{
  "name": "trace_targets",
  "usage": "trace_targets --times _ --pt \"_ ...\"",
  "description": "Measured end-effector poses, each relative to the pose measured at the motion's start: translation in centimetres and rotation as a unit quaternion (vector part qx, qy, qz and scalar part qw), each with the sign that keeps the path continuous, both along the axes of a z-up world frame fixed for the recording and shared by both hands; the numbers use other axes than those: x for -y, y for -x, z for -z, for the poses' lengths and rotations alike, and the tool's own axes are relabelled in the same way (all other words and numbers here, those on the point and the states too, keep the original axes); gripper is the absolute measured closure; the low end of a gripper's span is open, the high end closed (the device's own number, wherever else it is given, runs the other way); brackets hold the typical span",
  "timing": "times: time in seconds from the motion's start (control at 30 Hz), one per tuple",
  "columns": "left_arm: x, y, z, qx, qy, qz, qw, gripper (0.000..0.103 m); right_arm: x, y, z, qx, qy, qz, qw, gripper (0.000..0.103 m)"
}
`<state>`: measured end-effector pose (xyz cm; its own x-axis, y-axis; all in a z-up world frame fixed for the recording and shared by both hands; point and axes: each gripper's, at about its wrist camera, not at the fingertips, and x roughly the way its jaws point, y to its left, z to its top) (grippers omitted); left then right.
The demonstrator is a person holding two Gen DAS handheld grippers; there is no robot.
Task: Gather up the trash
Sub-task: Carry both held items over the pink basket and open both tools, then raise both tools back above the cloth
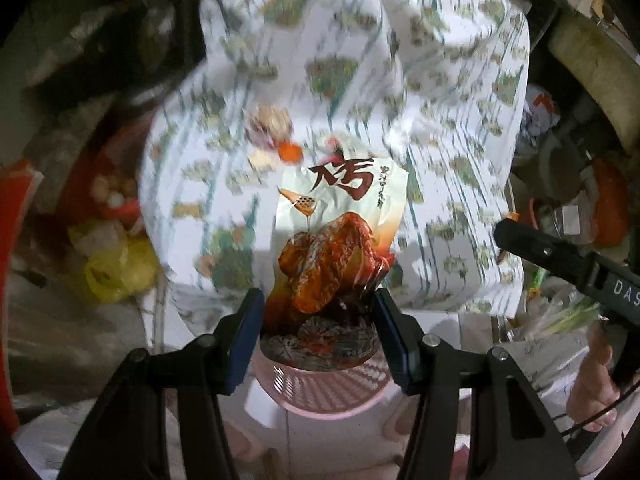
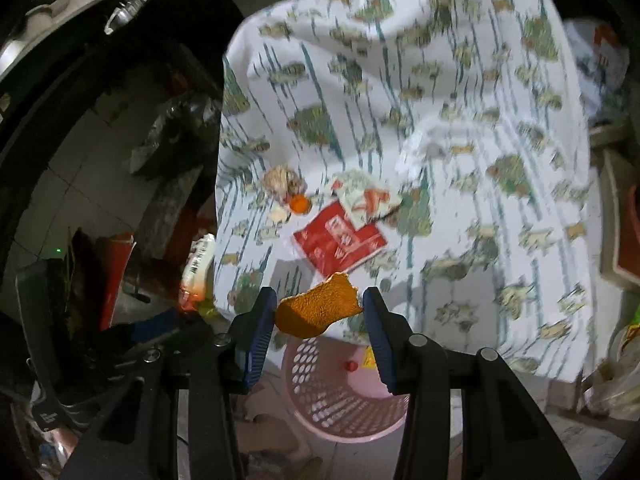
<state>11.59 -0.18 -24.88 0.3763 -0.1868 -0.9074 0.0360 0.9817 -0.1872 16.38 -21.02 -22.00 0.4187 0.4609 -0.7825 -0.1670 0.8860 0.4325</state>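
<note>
My left gripper (image 1: 319, 312) is shut on a white snack wrapper (image 1: 340, 240) printed with a roast chicken wing, held above a pink perforated basket (image 1: 320, 392). My right gripper (image 2: 319, 312) is shut on a piece of orange peel (image 2: 318, 308), above the same pink basket (image 2: 332, 392). On the patterned tablecloth (image 2: 460, 140) lie a red packet (image 2: 340, 242), a white and red wrapper (image 2: 366, 198), a small orange cap or peel piece (image 2: 300, 203) and a crumpled brownish scrap (image 2: 282, 180). The orange piece (image 1: 291, 152) and scrap (image 1: 270, 120) also show in the left wrist view.
The table covered with the green-patterned cloth (image 1: 360, 60) fills the middle. A yellow bag (image 1: 116, 268) and red items lie to the left on the floor. The right gripper's body (image 1: 568, 264) and a hand show at right. Cluttered bags lie at far right (image 2: 624, 360).
</note>
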Motion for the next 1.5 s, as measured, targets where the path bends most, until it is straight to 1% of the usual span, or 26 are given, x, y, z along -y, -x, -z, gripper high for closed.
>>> trace_targets --times 0.07,0.17,0.27,0.37,0.43,0.5,0.6,0.8,0.93,1.03,1.07,1.1,1.13,1.17,1.2,1.23,1.3,1.43,1.5 --pt "0.3 0.0 1.6 -0.028 0.007 0.006 0.9996 0.049 -0.2 -0.5 1.6 -0.028 -0.012 -0.003 1.0 0.056" --pt "0.8 -0.1 4.5 -0.076 0.015 0.022 0.9967 0.049 -0.6 -1.0 4.2 -0.065 -0.01 -0.001 0.998 0.056" --pt "1.1 -0.1 7.3 -0.118 0.009 0.026 0.9927 0.049 -0.9 -1.2 7.0 -0.105 -0.018 -0.003 0.994 0.056" --pt "1.8 0.1 9.7 -0.149 0.007 0.033 0.9882 0.049 -1.6 -1.4 9.3 -0.127 -0.008 -0.008 0.992 0.056" --pt "2.1 0.2 11.2 -0.171 0.014 0.036 0.9845 0.049 -1.9 -1.5 10.8 -0.139 0.006 -0.005 0.99 0.056" --pt "2.7 0.3 12.4 -0.186 0.012 0.041 0.9817 0.049 -2.2 -1.6 12.3 -0.153 0.008 -0.003 0.988 0.056" --pt "3.4 0.3 13.7 -0.195 -0.005 0.046 0.9798 0.049 -2.4 -1.6 14.3 -0.175 0.005 -0.001 0.985 0.056" --pt "4.0 -0.3 17.7 -0.24 -0.026 0.042 0.9695 0.048 -3.2 -1.6 18.1 -0.202 0.031 -0.003 0.979 0.056" --pt "3.5 -0.6 19.1 -0.251 -0.02 0.031 0.9672 0.047 -3.1 -1.5 19.6 -0.214 0.034 0.0 0.976 0.056" --pt "3.3 -0.9 19.6 -0.254 -0.02 0.026 0.9666 0.046 -3.0 -1.5 20.1 -0.215 0.041 0.001 0.976 0.056" --pt "3.3 -0.9 19.6 -0.255 -0.021 0.025 0.9663 0.043 -2.9 -1.4 20.2 -0.215 0.041 0.003 0.976 0.056" --pt "3.3 -0.9 19.7 -0.259 -0.021 0.024 0.9653 0.033 -2.8 -1.5 20.4 -0.215 0.04 0.004 0.976 0.056" --pt "3.2 -0.9 19.7 -0.262 -0.021 0.022 0.9647 0.025 -2.7 -1.5 20.5 -0.216 0.038 0.006 0.976 0.052" --pt "3.2 -0.9 19.7 -0.262 -0.022 0.018 0.9647 0.014 -2.4 -1.8 20.5 -0.218 0.035 0.01 0.975 0.047" --pt "3.2 -0.8 19.8 -0.26 -0.024 0.018 0.9651 0.013 -2.0 -1.8 20.5 -0.22 0.033 0.017 0.975 0.033" --pt "3.3 -0.8 19.8 -0.261 -0.029 0.023 0.9646 0.013 -1.8 -1.8 20.6 -0.22 0.031 0.025 0.975 0.025" --pt "3.4 -0.7 19.8 -0.262 -0.037 0.028 0.9639 0.013 -1.3 -1.7 20.6 -0.218 0.03 0.041 0.975 0.025" --pt "3.3 -0.6 19.7 -0.263 -0.039 0.028 0.9637 0.013 -0.9 -1.8 20.7 -0.221 0.029 0.037 0.974 0.025" --pt "3.1 -0.7 19.3 -0.255 -0.043 0.026 0.9656 0.013 -1.2 -1.8 20.4 -0.216 0.033 0.034 0.975 0.025"
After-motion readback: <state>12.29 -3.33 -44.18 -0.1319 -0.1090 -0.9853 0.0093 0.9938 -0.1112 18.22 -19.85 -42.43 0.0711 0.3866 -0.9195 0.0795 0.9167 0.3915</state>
